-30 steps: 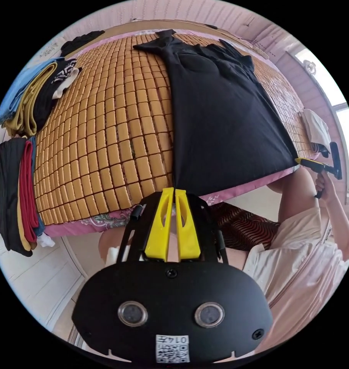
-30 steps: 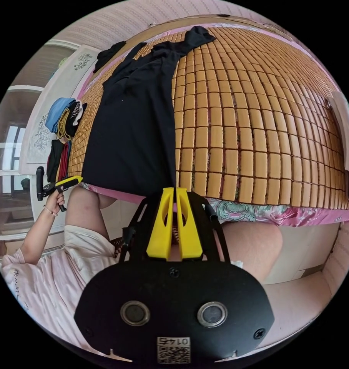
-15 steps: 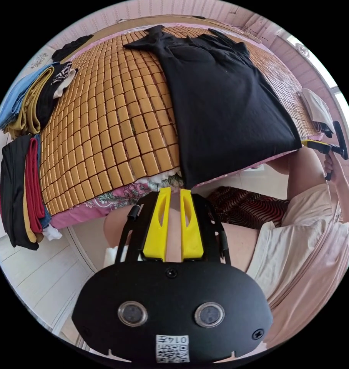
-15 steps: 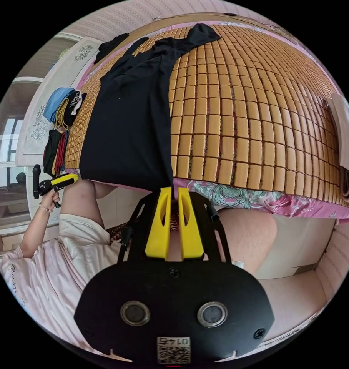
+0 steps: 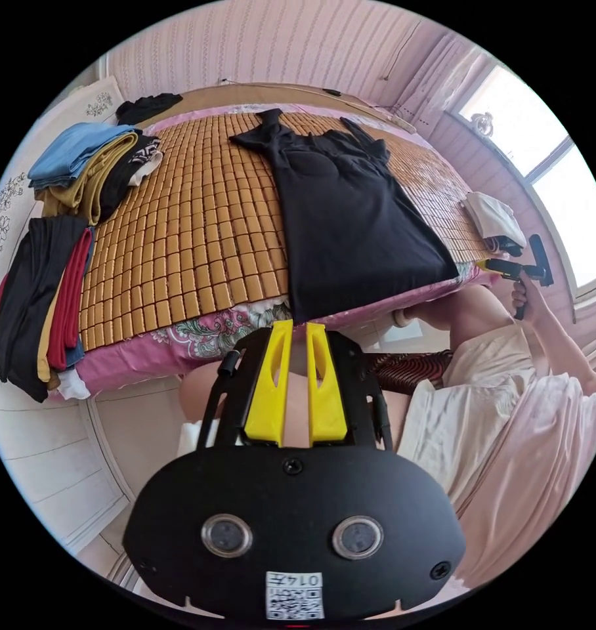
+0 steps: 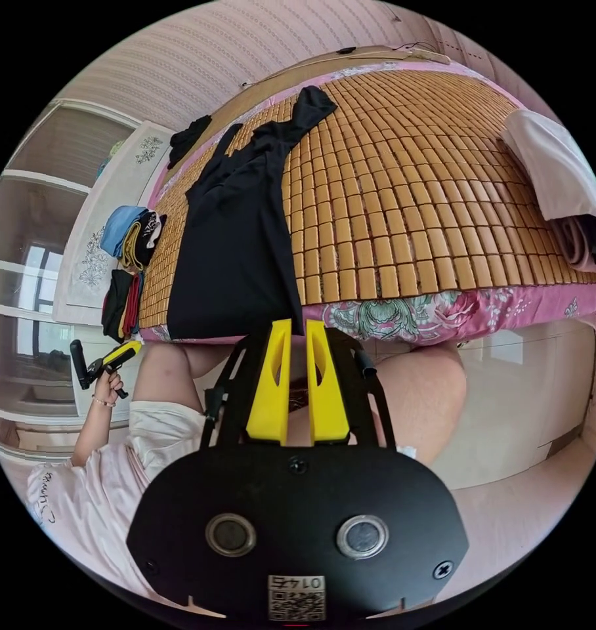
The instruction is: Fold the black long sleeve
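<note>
Left gripper view shows your left gripper (image 5: pixel 295 325) parted and empty; your right gripper (image 6: pixel 291 323) likewise. The black long sleeve (image 5: pixel 350 216) overhangs the bamboo mat (image 5: pixel 193 230) edge and could slide off.

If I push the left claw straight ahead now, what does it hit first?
Likely the hem corner of the black shirt at the bed edge, just past the open left claw; depth is unclear.

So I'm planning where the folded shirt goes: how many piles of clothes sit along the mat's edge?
2, both at the mat's side edge: a blue-topped pile farther back, and a black and red pile nearer the bed's front. More may lie hidden.
</note>
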Motion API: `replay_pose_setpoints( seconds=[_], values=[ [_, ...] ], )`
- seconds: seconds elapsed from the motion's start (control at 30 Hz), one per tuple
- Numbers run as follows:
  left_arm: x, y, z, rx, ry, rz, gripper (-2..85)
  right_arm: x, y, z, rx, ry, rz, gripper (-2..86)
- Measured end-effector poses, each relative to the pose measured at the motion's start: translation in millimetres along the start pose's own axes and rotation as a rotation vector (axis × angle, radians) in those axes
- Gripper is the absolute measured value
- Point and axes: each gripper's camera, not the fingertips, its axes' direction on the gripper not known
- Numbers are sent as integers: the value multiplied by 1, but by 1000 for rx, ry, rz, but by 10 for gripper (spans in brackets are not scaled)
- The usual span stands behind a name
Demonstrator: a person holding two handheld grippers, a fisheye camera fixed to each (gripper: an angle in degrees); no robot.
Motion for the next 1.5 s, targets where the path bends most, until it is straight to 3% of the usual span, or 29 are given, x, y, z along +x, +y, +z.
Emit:
replay_pose_setpoints(
  seconds=[0.5, 0.7, 0.87, 1.07, 1.23, 1.37, 1.5],
  values=[
    [50, 44, 6, 124, 24, 99, 49, -13, 29, -50, 172, 41, -79, 33],
    [71, -24, 42, 122, 51, 174, 58, -27, -23, -65, 190, 80, -240, 77],
    [100, -138, 92, 178, 106, 220, 60, -46, -132, -57, 189, 168, -358, 113],
    [133, -305, 187, 152, 185, 377, 63, -40, -296, -7, 131, 279, -297, 120],
    [141, -389, 255, 118, 272, 368, 64, -19, -390, 40, 131, 371, -203, 106],
    [142, -412, 287, 48, 312, 344, 62, 0, -402, 56, 102, 436, -131, 6],
    [146, -416, 294, -12, 317, 349, 61, 19, -360, 25, 133, 439, -100, -5]
  ],
)
